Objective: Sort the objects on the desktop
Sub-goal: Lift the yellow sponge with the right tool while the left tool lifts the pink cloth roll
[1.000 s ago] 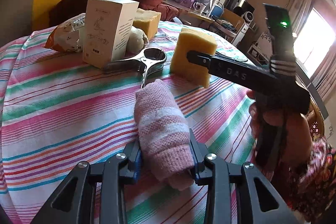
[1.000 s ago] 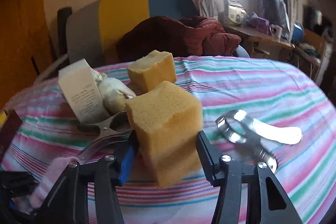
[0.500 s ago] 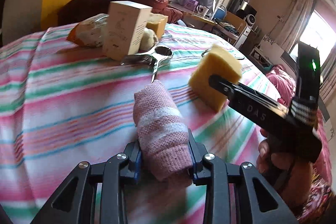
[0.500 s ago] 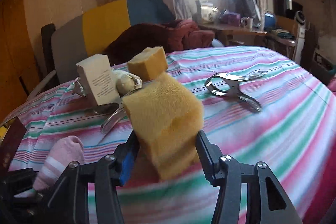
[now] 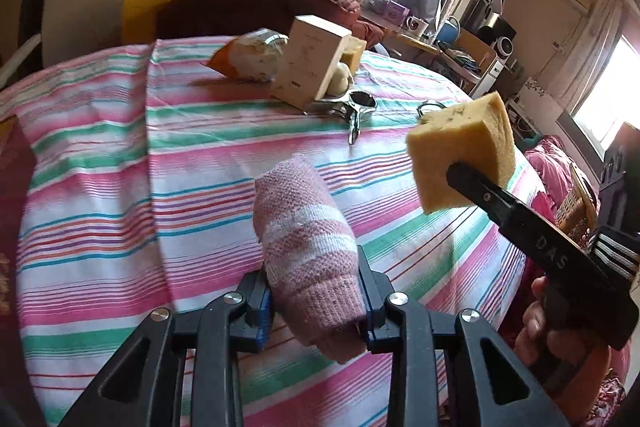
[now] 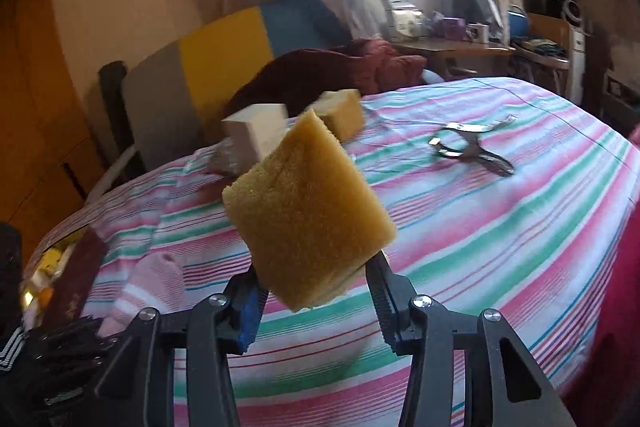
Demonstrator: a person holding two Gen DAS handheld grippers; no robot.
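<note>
Left gripper [image 5: 316, 301] pinching a pink knitted sock with white bands [image 5: 306, 243] low in the centre of the left wrist view, pads squeezed into the soft roll near its cuff end, toe pointing up-frame over the striped pink, green and white cloth [image 5: 192, 147]. Right gripper [image 6: 316, 301] clamped on a yellow block sponge [image 6: 308, 211], jaws closing, foam dented between them; same sponge [image 5: 460, 155] at right centre of the left view, lifted clear of the cloth on a black finger. Both soft items gripped low and carried tilted, probably to keep them off the clutter while heading for their sorting spots.

Left behind at upper centre of the left view: cream cardboard box [image 5: 312, 67] standing upright, crinkled orange-and-white snack bag [image 5: 248, 61] just beside it, second yellow sponge [image 5: 354, 53] peeking out behind, shiny metal tongs [image 5: 352, 107] lying at the box's foot. Another shiny metal clamp [image 6: 468, 147] flat on the cloth at upper right of the right view.

Against a second ago: sponge up off the cloth and rolled onto a corner, box pile shrunk toward the top of frame, both grippers drawn back from it, more bare stripes showing.
</note>
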